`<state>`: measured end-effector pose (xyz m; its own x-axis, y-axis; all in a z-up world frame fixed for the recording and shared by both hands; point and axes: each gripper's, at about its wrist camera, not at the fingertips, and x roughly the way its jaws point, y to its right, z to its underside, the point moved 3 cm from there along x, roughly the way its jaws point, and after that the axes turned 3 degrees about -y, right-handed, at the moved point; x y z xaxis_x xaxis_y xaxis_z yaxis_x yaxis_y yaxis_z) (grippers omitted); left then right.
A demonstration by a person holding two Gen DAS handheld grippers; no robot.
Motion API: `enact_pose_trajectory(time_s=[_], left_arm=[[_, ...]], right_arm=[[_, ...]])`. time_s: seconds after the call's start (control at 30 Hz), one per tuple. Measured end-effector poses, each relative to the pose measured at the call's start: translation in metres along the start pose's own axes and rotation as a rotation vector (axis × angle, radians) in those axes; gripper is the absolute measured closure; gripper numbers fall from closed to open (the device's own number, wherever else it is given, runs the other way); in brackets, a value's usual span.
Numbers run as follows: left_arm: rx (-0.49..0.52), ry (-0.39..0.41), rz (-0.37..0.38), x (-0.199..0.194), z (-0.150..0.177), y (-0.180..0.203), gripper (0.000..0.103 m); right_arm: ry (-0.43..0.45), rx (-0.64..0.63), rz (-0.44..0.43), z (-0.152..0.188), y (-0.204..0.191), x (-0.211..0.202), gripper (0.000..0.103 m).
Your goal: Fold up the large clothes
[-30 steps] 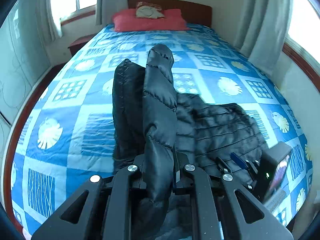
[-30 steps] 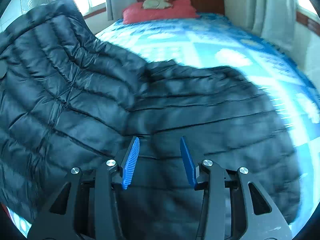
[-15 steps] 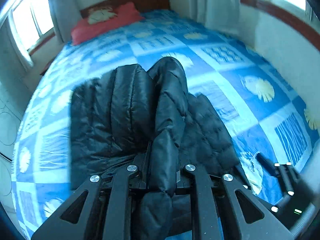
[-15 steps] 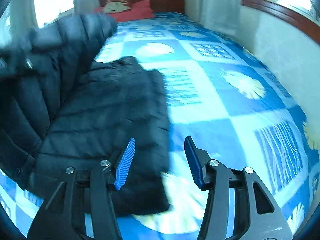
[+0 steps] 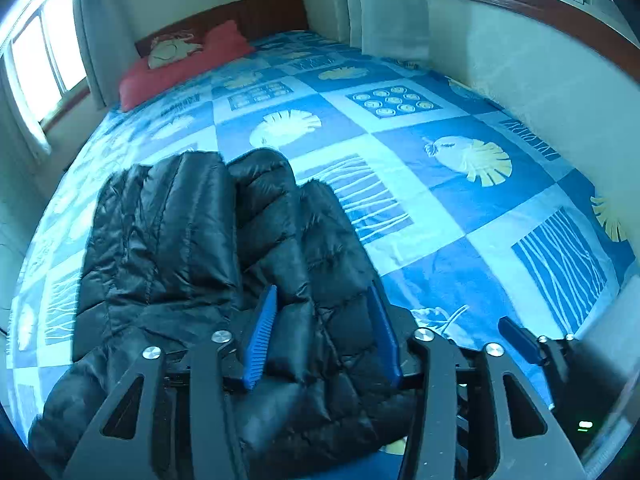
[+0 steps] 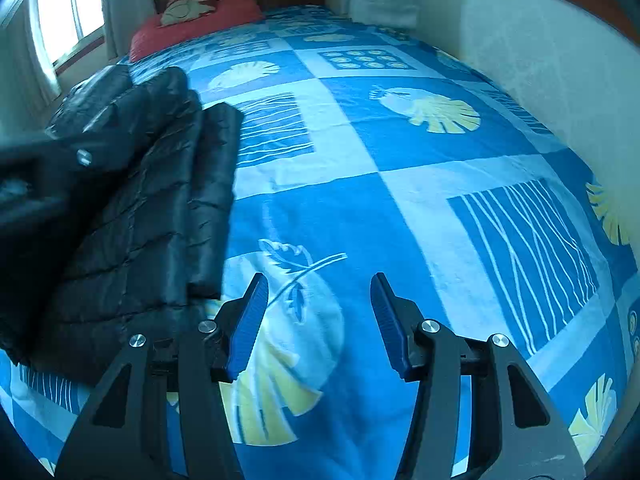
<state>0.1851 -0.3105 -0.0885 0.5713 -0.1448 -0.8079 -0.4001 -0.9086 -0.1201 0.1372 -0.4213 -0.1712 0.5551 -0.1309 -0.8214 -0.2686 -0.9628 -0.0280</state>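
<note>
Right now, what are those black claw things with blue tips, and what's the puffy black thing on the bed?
Those are two grabbing tools, one in each of a person's hands, each with a small camera looking along its fingers. One picture comes from the left gripper, the other from the right gripper. The puffy thing is a black padded jacket, folded on the blue patterned bedspread. The left jaws have just been opening, so a jacket fold sits loosely between them. The right gripper is open over the bedspread, holding nothing.
</note>
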Motion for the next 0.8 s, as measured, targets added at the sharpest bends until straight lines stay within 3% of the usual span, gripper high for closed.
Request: enact_pose_trajectory(time_s=[0.13, 0.4, 0.6, 0.8], left_arm=[[-0.004, 0.056, 0.083, -0.031, -0.008, 0.001, 0.053], [0.009, 0.178, 0.061, -0.089, -0.015, -0.035, 0.053], [-0.099, 0.218, -0.001, -0.111, -0.004, -0.117, 0.053], [-0.27, 0.173, -0.161, -0.091, 0.041, -0.23, 0.052]], right_arm=[[0.009, 0.015, 0.011, 0.005, 0.004, -0.011, 0.05], [0.035, -0.003, 0.005, 0.0, -0.012, -0.033, 0.05], [0.073, -0.036, -0.017, -0.014, -0.038, -0.052, 0.049], [0.116, -0.035, -0.093, -0.042, -0.072, -0.072, 0.043]])
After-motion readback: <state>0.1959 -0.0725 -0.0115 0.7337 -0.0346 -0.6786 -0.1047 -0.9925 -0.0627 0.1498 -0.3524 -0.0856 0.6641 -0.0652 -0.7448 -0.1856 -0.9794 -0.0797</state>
